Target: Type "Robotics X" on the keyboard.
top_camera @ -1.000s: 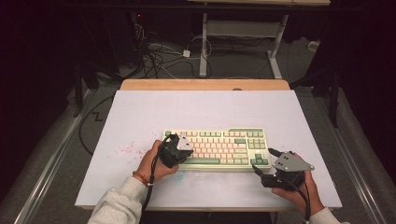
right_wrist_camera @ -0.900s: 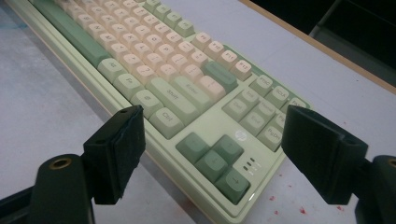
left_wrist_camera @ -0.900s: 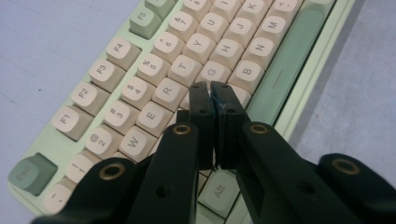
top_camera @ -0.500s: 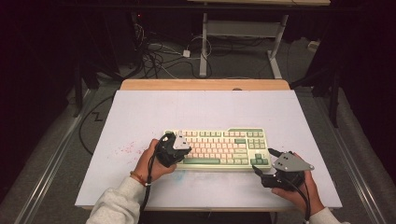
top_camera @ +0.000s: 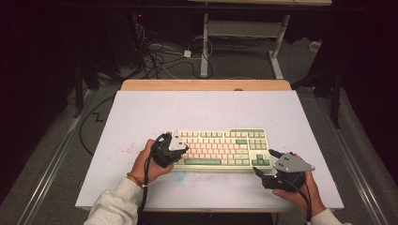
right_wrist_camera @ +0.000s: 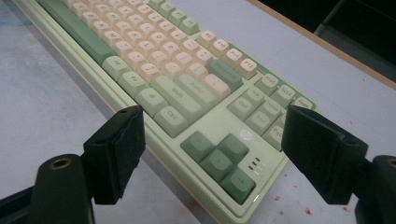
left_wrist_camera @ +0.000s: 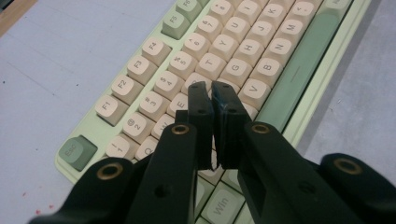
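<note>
High view: the keyboard (top_camera: 220, 149) lies near the front of the bench (top_camera: 141, 117); the left gripper (top_camera: 180, 151) has crept over its left keys since a second ago.

Left gripper view: jaws clenched, empty, poised over the E-D keys, likely to press.

Right gripper view: the right gripper (right_wrist_camera: 212, 156) has its jaws released, straddling the arrow-key corner.

The high view was taken from above the person's side of the surface (top_camera: 141, 117), aimed forward and down, far enough back for the floor beyond to be included. The left gripper view was taken close over the keyboard (left_wrist_camera: 154, 74), along the left tool (left_wrist_camera: 212, 95) toward the letter keys. The right gripper view was taken low and near, along the right tool (right_wrist_camera: 212, 154) at the arrow-key corner. The keyboard was shared by all three views.
</note>
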Motion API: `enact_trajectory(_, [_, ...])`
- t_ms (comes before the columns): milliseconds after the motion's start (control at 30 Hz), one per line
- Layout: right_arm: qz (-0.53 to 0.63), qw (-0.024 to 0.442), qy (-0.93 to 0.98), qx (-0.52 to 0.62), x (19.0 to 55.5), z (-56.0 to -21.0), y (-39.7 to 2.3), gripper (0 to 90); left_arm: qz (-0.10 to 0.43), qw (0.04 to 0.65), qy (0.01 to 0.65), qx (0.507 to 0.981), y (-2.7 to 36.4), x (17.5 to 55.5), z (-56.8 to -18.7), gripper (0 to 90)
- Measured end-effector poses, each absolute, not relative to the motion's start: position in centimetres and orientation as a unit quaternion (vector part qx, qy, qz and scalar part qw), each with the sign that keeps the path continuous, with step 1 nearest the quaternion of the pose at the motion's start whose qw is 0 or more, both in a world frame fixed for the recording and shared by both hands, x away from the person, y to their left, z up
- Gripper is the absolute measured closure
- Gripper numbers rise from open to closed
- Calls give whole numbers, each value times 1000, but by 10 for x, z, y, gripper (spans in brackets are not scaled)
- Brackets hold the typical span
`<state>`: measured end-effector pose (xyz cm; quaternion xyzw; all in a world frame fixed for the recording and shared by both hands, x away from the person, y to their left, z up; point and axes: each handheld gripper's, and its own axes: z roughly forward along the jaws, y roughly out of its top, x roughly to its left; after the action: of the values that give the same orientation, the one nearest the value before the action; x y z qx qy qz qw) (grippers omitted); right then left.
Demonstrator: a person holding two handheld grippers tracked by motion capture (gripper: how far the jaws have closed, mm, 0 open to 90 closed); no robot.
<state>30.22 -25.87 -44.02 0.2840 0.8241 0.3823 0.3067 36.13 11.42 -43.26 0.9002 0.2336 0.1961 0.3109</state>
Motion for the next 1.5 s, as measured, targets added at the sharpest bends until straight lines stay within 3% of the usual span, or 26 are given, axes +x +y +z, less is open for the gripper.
enact_trajectory(867, [380, 302, 827, 283, 302, -442, -256, 218, 194, 309, 259, 895, 131, 371, -435, 837])
enact_trajectory(1500, [373, 296, 832, 284, 303, -445, -255, 218, 173, 290, 252, 907, 114, 377, -450, 839])
